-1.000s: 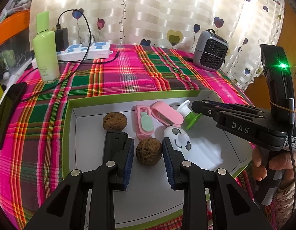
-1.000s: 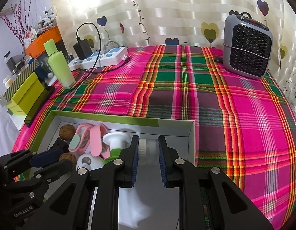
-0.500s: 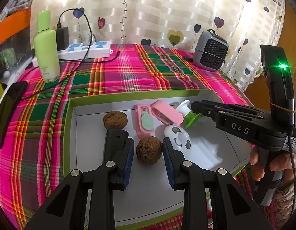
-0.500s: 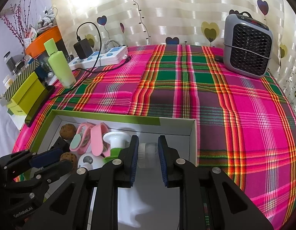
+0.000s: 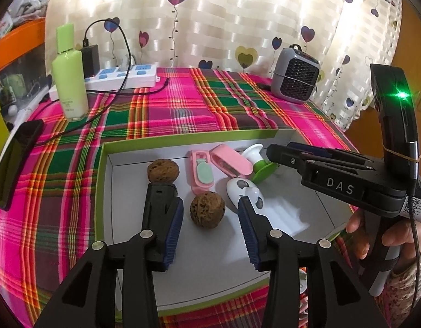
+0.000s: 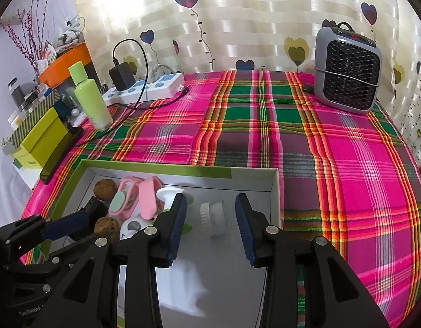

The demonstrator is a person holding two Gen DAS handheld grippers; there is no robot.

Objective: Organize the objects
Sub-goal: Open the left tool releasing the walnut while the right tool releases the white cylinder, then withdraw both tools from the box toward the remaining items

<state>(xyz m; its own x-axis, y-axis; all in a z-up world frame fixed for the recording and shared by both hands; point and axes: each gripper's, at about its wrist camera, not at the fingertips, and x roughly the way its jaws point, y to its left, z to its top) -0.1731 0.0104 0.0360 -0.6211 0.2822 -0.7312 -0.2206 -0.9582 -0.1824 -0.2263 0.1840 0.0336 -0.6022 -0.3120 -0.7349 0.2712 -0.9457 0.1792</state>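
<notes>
A green-rimmed white box (image 5: 183,139) (image 6: 254,172) on the plaid cloth holds two walnuts (image 5: 207,212) (image 5: 163,170), two pink clips (image 5: 201,175) (image 5: 232,160), a white and green suction piece (image 5: 258,161) and a white panda-face toy (image 5: 244,190). My left gripper (image 5: 210,221) is open, its jaws either side of the near walnut. My right gripper (image 6: 210,218) is open over the box, with a small white ridged cap (image 6: 213,216) lying loose between its jaws. The right gripper also shows in the left wrist view (image 5: 281,154).
A grey fan heater (image 6: 347,68) stands at the back right. A green bottle (image 6: 91,97), a power strip (image 6: 145,88) with charger and cable, and a dark phone (image 6: 60,154) sit at the left. Yellow-green boxes (image 6: 38,134) stand beyond the table's left edge.
My right gripper has opened and let go of the white ridged cap, which now lies in the box. My left gripper has opened wider around the near walnut.
</notes>
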